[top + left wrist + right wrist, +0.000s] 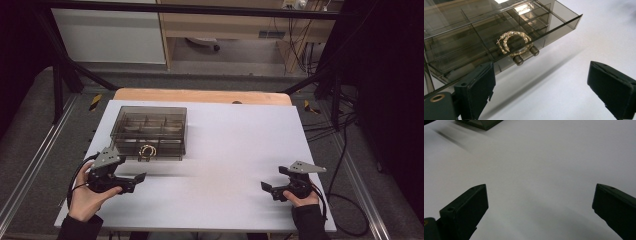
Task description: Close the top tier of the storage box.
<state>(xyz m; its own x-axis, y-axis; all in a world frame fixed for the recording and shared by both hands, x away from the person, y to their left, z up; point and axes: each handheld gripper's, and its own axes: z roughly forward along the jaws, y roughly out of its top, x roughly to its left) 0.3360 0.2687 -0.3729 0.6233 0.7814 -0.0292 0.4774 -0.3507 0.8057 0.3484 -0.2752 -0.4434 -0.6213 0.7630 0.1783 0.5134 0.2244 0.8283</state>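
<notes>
L gripper (131,181) sat lower left of the high view, hand under it, jaws wide apart w/ nothing between, aimed at the gold hoop earrings (515,43) in the smoky box's (148,131) open drawer. R gripper (270,189) rested lower right, jaws apart over bare white table (235,150).
</notes>
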